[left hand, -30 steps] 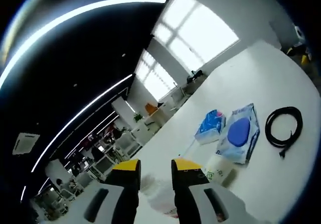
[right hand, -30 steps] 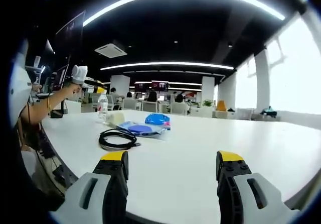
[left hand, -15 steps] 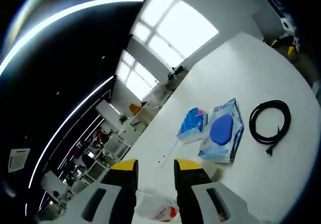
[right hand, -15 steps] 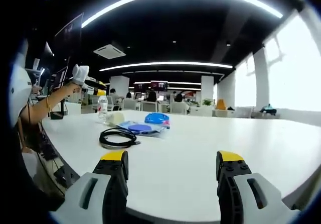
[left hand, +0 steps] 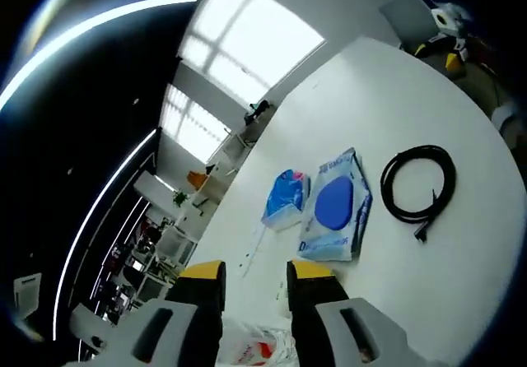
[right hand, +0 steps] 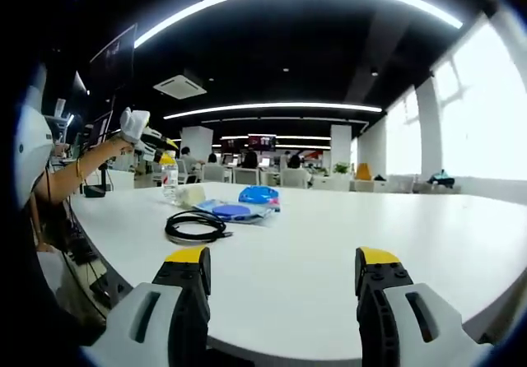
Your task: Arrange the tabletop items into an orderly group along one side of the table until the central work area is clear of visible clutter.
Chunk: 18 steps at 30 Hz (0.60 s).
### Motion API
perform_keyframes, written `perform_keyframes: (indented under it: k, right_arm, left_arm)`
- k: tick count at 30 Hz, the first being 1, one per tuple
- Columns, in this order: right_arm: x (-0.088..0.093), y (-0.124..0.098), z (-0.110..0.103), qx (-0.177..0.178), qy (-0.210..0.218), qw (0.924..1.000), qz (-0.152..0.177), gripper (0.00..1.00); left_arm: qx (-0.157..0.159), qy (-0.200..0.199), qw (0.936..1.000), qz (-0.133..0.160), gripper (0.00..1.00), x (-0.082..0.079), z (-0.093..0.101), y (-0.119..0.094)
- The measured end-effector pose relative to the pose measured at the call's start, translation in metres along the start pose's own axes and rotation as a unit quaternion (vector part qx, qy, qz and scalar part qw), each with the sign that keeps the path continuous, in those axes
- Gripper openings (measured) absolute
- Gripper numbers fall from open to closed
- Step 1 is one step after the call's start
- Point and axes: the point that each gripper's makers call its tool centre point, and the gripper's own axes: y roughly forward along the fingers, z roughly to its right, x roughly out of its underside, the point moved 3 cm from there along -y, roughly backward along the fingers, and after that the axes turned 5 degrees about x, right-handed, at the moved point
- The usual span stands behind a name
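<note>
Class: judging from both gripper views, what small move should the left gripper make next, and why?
Probably lower the bottle beside the cup. The left gripper holds it above the table, where wipes pack, tissue pack and cable already sit grouped.

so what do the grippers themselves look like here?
Both match: the left gripper and right gripper each have two pale grey moulded jaws with dark slots, black inner faces and yellow tips. In the right gripper view, the person's raised arm wears a thin orange wristband.
</note>
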Motion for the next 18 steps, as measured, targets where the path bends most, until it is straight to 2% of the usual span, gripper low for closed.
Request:
perform_keyframes:
  k: [13,18]
  right_arm:
    - [-0.002,-0.004,0.000,0.004,0.004,1.0000,0.008,0.69]
    - [0.001,-0.003,-0.001,0.003,0.007,1.0000,0.005,0.69]
  left_arm:
    - [0.037,0.041,0.9983,-0.016,0.31,-0.004,0.019,0.008]
    - [0.056,0.060,0.9962,-0.029,0.36,-0.003,0.029,0.015]
